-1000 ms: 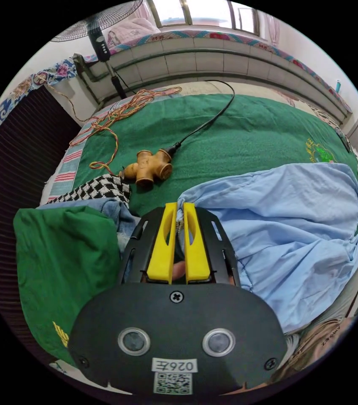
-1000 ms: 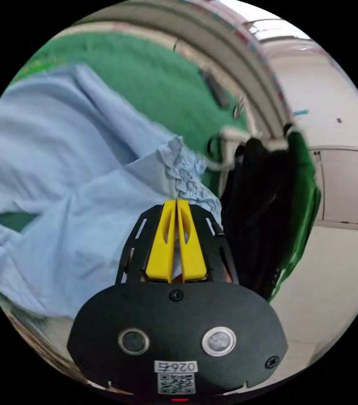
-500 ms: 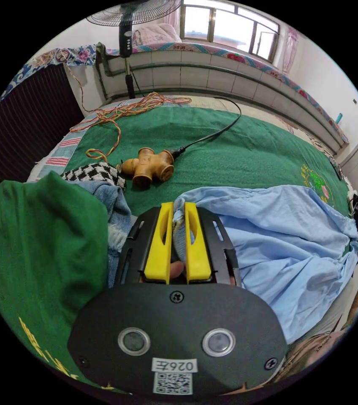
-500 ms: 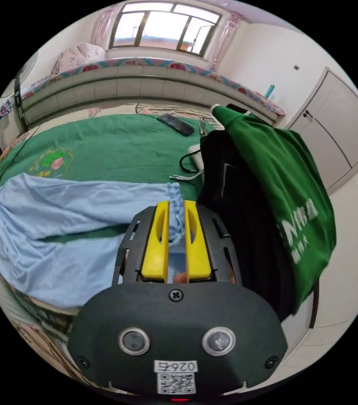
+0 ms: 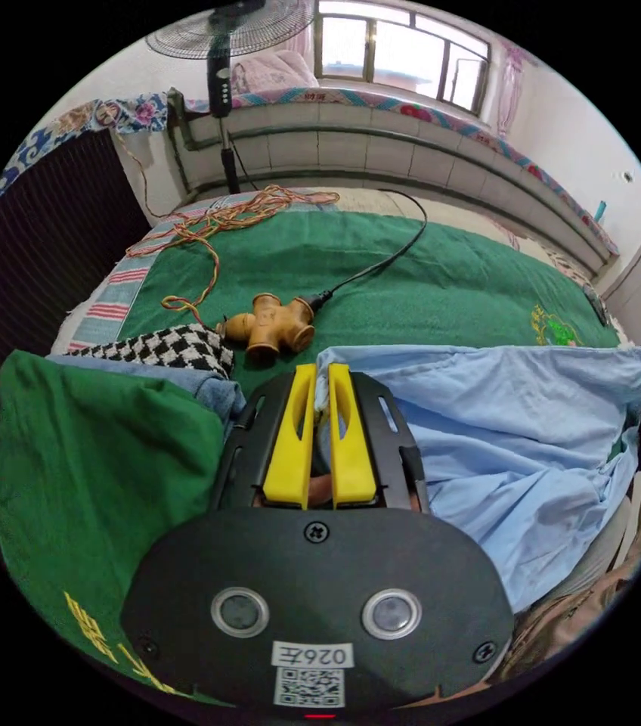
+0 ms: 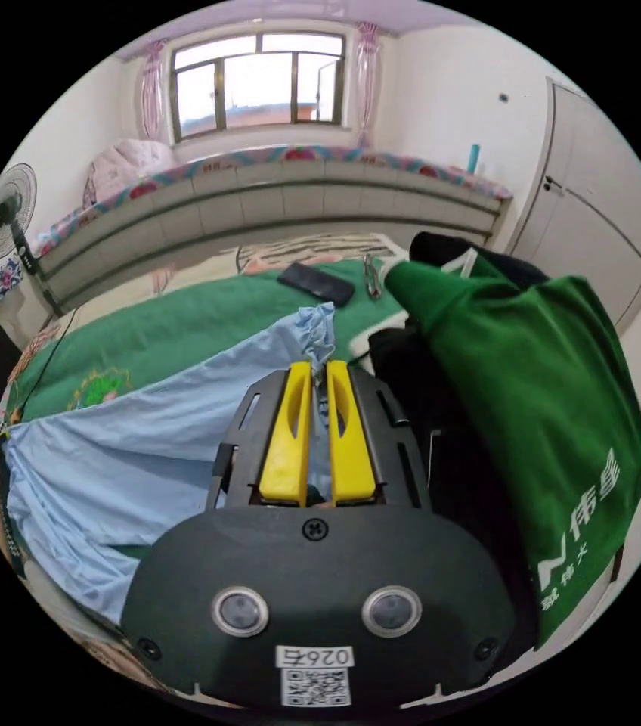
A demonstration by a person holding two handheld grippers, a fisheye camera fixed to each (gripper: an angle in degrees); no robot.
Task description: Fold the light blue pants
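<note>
**Little Lettering I Can Read From Here**

To the right of the right claw (image 6: 317,367), the green garment (image 6: 532,423) carries white print (image 6: 585,514): a slanted capital N, then Chinese characters I can't make out with any certainty. Behind each claw, on the black housing, I see a white sticker (image 6: 313,656) with a square code under it. Left of the left claw (image 5: 320,369), yellow lettering (image 5: 97,631) on a green cloth (image 5: 101,484) is cut off at the edge and unreadable.
</note>
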